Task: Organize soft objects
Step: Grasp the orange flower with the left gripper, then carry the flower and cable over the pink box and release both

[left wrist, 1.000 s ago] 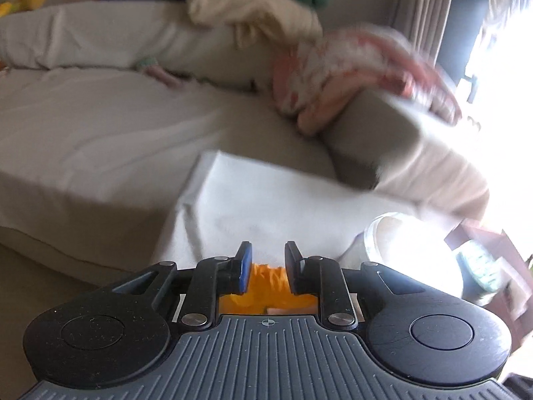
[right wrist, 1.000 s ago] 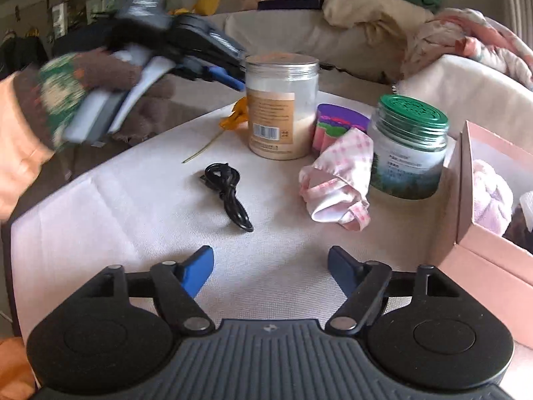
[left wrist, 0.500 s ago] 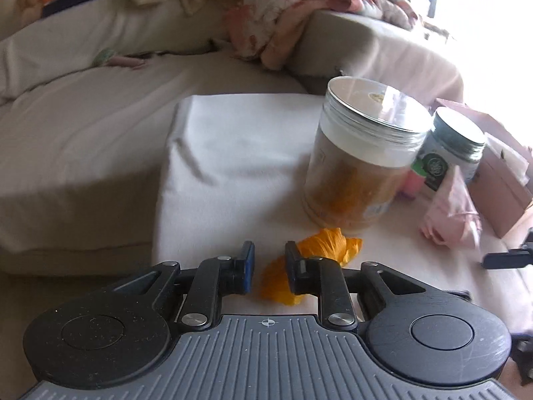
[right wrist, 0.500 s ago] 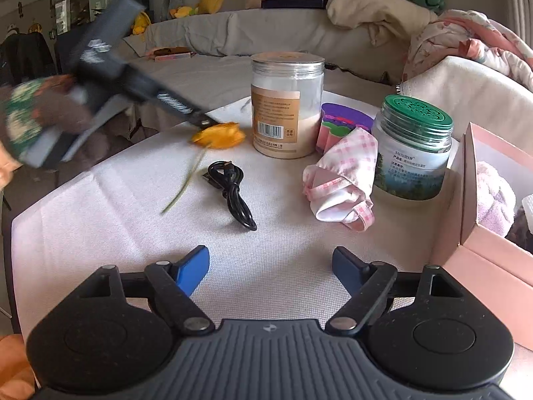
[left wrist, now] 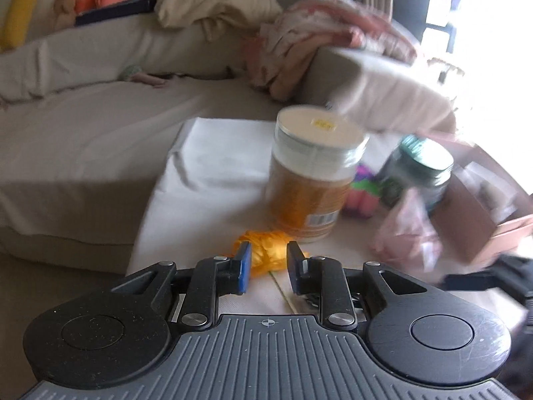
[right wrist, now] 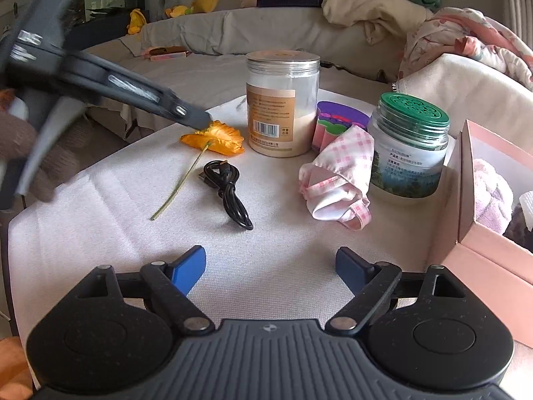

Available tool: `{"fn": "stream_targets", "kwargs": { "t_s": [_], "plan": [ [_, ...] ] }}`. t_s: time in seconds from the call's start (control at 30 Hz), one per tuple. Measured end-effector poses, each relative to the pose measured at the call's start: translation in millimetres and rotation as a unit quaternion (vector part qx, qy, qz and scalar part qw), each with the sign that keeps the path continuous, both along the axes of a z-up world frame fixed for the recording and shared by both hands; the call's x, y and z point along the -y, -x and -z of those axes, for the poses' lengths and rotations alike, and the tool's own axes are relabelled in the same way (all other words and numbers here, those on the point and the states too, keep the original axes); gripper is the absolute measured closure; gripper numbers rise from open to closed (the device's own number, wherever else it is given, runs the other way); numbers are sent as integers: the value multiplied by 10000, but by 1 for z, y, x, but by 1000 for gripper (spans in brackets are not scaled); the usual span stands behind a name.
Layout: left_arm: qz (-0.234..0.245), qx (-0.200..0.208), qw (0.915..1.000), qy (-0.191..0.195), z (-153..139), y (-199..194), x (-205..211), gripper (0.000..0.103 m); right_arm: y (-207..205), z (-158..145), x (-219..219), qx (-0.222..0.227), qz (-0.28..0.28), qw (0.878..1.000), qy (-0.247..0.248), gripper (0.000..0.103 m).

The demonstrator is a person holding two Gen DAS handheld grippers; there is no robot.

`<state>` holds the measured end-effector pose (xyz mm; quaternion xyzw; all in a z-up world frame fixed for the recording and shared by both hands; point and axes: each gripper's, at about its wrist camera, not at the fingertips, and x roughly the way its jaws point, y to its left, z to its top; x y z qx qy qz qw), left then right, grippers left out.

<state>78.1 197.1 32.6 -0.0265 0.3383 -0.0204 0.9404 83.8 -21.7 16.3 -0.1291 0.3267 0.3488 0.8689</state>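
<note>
An orange fabric flower (right wrist: 216, 136) with a thin green stem lies on the white-covered table (right wrist: 283, 240), left of a clear jar (right wrist: 282, 103). My left gripper (left wrist: 266, 268) is narrowly open around the flower head (left wrist: 266, 250), its fingers (right wrist: 195, 116) touching it; I cannot tell whether they pinch it. A pink checked cloth (right wrist: 336, 180) lies in the middle, in front of a green-lidded jar (right wrist: 411, 146). My right gripper (right wrist: 269, 270) is wide open and empty above the table's near edge.
A black cable (right wrist: 230, 190) lies beside the flower stem. An open pink box (right wrist: 493, 220) at the right holds a fluffy pink item. A purple-lidded pink container (right wrist: 336, 123) stands between the jars. A sofa (right wrist: 266, 33) with cushions and blankets lies behind.
My left gripper has brought the orange flower down from the air onto the table beside the clear jar. My right gripper has stayed open in place.
</note>
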Motion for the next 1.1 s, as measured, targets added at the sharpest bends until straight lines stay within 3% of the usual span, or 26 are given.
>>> {"fn": "stream_targets", "kwargs": {
  "t_s": [0.17, 0.27, 0.37, 0.43, 0.63, 0.7, 0.77, 0.8, 0.83, 0.97, 1.03, 1.1],
  "plan": [
    [131, -281, 9992, -268, 18, -13, 13, 70, 0, 0, 0, -2, 3, 10000, 2, 17],
    [241, -185, 9985, -458, 22, -12, 16, 70, 0, 0, -1, -12, -20, 10000, 10, 15],
    [215, -160, 9992, -310, 24, -13, 10, 67, 0, 1, -2, -56, -68, 10000, 18, 11],
    [230, -148, 9994, -228, 25, -14, 8, 67, -1, 2, -5, -148, -195, 9997, 83, 0],
    [224, -2, 9995, -219, 28, -9, 10, 75, 0, 1, -6, -221, -316, 9991, 172, 0],
    [238, 15, 9997, -58, 28, -6, 5, 78, 0, 0, -7, -217, -366, 9989, 216, 0],
    [247, 29, 9996, 146, 24, 1, -2, 79, -4, -3, -9, -287, -528, 9978, 273, 5],
    [214, 45, 9996, 150, 22, 6, -5, 80, -5, -6, -9, -309, -585, 9976, 196, 18],
    [168, 63, 9997, 142, 19, 9, -8, 80, -7, -10, -11, -303, -630, 9975, 117, 23],
    [23, 118, 9992, 382, 13, 22, -29, 80, -12, -25, -31, 136, -728, 9972, 140, 31],
    [-54, 159, 9988, 450, 11, 26, -38, 80, -18, -28, -46, 146, -786, 9966, 221, 49],
    [-150, 193, 9985, 481, 9, 29, -46, 80, -25, -26, -62, 23, -840, 9960, 310, 51]
  ]
}}
